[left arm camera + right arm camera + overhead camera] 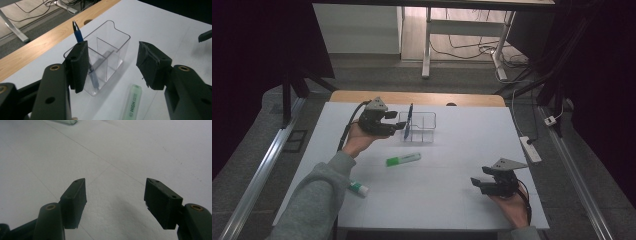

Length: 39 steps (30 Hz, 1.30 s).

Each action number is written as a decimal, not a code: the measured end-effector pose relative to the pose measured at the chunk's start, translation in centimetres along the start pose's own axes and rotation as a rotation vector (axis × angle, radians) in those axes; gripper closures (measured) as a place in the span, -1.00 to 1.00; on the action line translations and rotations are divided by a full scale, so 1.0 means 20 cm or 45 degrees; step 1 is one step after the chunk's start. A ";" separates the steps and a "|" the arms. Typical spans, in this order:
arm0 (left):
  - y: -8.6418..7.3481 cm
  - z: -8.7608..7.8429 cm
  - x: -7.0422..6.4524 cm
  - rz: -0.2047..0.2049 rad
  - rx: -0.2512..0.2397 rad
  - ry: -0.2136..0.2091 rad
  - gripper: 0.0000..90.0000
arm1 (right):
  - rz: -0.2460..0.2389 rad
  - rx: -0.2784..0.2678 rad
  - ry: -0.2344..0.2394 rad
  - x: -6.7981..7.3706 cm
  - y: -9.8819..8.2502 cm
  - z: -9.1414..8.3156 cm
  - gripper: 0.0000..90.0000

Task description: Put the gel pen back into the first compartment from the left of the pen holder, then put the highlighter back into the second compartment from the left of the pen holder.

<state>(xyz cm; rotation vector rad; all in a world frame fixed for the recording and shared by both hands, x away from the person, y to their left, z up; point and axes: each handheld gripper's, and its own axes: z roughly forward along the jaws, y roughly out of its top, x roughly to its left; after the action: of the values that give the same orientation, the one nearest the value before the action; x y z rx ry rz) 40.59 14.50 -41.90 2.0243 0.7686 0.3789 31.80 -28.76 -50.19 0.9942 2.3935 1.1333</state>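
**Blue pen standing in the clear organizer, left jaws parted beside it**

I am looking down on the white table [452, 195], which is carrying everything in play. Toward its far edge, the clear organizer [426, 120] is sitting upright (its dividers are splitting it into compartments). My left gripper [396, 121] is hovering just beside it, jaws standing apart with nothing pressed between the pads. My right gripper [476, 183] is resting near the table's near right corner, well apart from the rest, its jaws also gaping over bare tabletop. The green highlighter [403, 159] is lying flat between the organizer and me. The blue pen [79, 36] is leaning in the organizer's near-left compartment, tip pointing up, partly hidden behind my left gripper's pad.
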 end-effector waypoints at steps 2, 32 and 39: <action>-0.02 -0.01 -0.01 0.007 0.012 -0.005 -0.05 | -0.005 0.002 0.000 0.00 0.00 0.00 -0.24; -0.17 -0.03 -0.13 0.070 0.284 -0.101 -0.14 | -0.024 0.026 -0.002 0.01 -0.01 0.00 -0.25; -0.21 -0.02 -0.12 0.062 0.334 -0.110 -0.15 | -0.017 0.024 0.001 0.01 -0.01 0.00 -0.25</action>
<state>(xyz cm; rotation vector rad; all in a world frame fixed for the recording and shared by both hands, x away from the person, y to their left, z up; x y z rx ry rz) 36.97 14.82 -45.08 2.2918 0.7471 0.2252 31.57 -28.71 -50.39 0.9822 2.4120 1.1086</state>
